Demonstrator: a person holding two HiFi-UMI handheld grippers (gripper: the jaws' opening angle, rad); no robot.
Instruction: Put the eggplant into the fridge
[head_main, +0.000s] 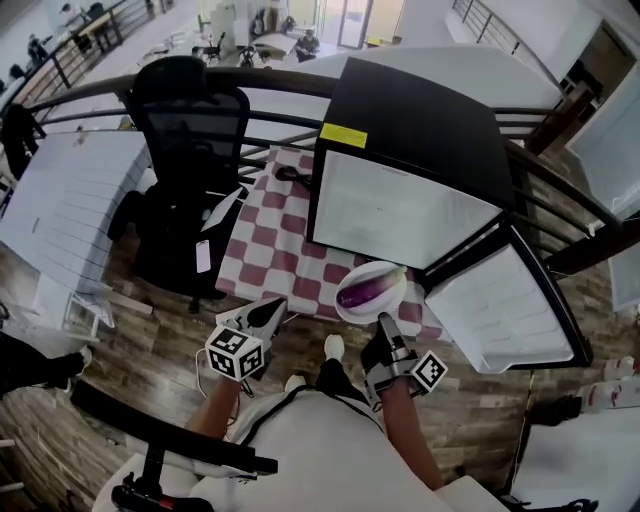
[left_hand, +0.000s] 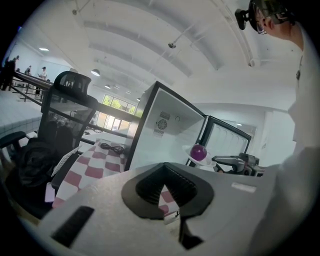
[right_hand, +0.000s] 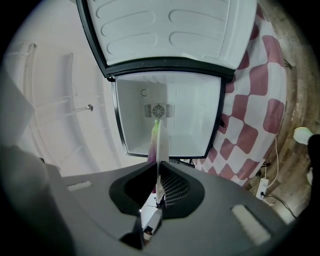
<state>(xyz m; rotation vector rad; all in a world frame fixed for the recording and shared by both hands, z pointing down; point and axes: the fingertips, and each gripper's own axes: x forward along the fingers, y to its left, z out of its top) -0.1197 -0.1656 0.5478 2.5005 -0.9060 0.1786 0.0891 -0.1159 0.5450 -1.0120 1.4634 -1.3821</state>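
Note:
The purple eggplant (head_main: 360, 289) lies on a white plate (head_main: 385, 280), and my right gripper (head_main: 384, 328) is shut on the plate's near rim. The plate hangs just in front of the open mini fridge (head_main: 400, 205), whose door (head_main: 505, 300) swings out to the right. In the right gripper view the plate (right_hand: 159, 150) shows edge-on, with the eggplant (right_hand: 152, 147) on its left face and the white fridge interior (right_hand: 167, 117) straight ahead. My left gripper (head_main: 264, 317) is shut and holds nothing, low at the table's near edge. From the left gripper (left_hand: 167, 189) view the eggplant (left_hand: 198, 151) shows to the right.
The fridge stands on a table with a red-and-white checked cloth (head_main: 265, 250). A black cable (head_main: 292, 175) lies on the cloth beside the fridge. A black office chair (head_main: 190, 130) stands to the left, and a dark railing (head_main: 100, 95) runs behind. A power strip (right_hand: 263, 187) lies on the wooden floor.

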